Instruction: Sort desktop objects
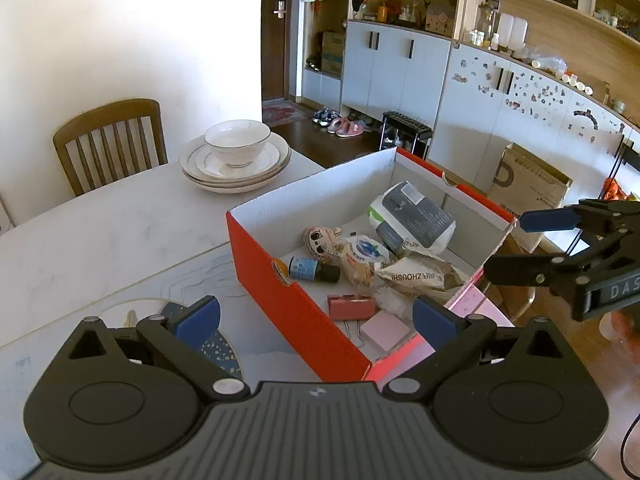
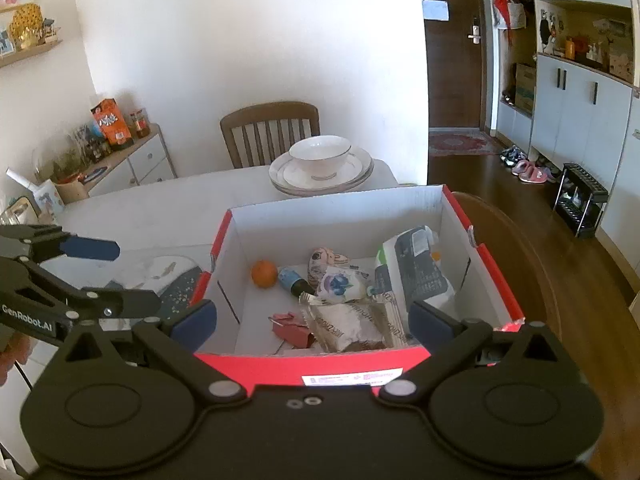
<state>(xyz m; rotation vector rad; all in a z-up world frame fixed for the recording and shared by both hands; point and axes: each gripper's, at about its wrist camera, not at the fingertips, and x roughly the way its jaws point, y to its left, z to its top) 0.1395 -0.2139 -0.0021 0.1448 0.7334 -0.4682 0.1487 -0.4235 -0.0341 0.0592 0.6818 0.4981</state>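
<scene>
A red cardboard box [image 1: 280,300] with a white inside stands on the pale table [image 1: 100,232]. In it lie an orange [image 2: 264,274], a small blue-labelled bottle [image 1: 312,269], a doll-face pouch [image 1: 320,240], a tissue pack [image 2: 340,284], a crumpled snack wrapper [image 1: 416,278], a pink binder clip [image 1: 352,306], pink sticky notes [image 1: 386,330] and a dark wipes pack [image 1: 416,216]. My left gripper [image 1: 316,316] is open over the box's near left corner, holding nothing. My right gripper [image 2: 312,318] is open at the box's near wall, also empty. Each gripper shows in the other's view: the right gripper [image 1: 524,244] and the left gripper [image 2: 116,276].
A dark blue speckled flat item [image 1: 216,344] lies on the table left of the box. A bowl on stacked plates [image 1: 236,156] stands at the far table edge, before a wooden chair [image 1: 108,140]. A side cabinet with jars [image 2: 112,148] is far left. Wooden floor lies to the right.
</scene>
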